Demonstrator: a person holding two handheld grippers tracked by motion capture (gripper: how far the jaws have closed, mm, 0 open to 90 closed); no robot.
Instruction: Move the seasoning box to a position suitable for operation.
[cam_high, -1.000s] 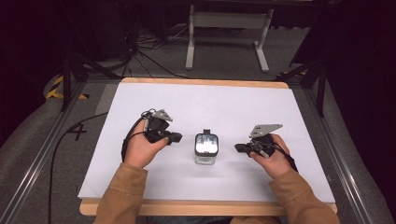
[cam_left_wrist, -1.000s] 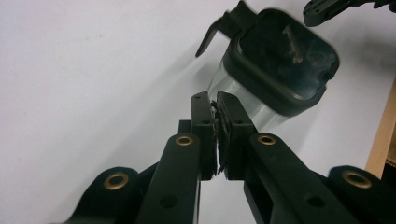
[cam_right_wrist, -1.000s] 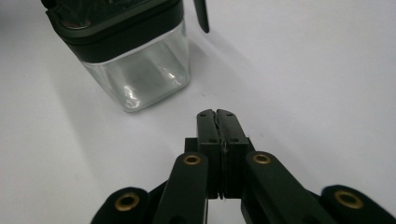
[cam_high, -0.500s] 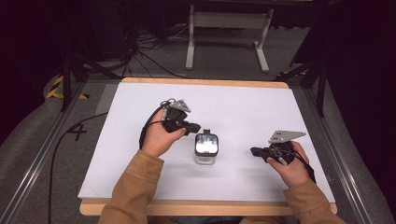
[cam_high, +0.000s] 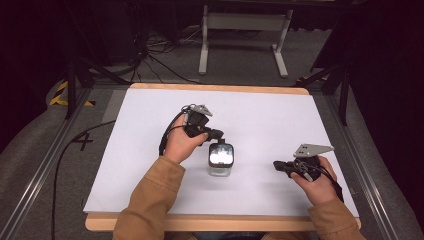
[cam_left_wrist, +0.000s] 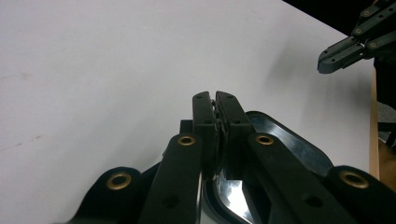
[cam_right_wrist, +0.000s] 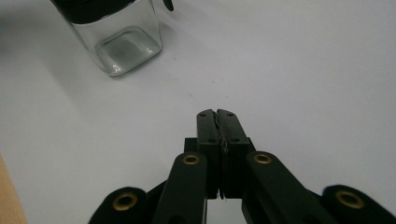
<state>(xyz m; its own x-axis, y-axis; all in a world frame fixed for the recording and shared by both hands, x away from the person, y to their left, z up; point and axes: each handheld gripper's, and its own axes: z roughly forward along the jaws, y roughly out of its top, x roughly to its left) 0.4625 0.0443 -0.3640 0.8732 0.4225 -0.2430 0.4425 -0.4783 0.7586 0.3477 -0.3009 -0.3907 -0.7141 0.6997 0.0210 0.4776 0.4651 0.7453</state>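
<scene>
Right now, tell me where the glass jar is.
In the high view the glass jar stands near the middle of the white table, right beside the left gripper and well apart from the right gripper.

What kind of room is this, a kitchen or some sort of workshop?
Probably a lab or recording studio, not a kitchen: a bare white table top on a dark metal frame, loose black cables on grey carpet, and one clear square glass jar set out.

Closed hand-held gripper (cam_right_wrist: 217, 113) near glass jar (cam_right_wrist: 122, 42)
</scene>
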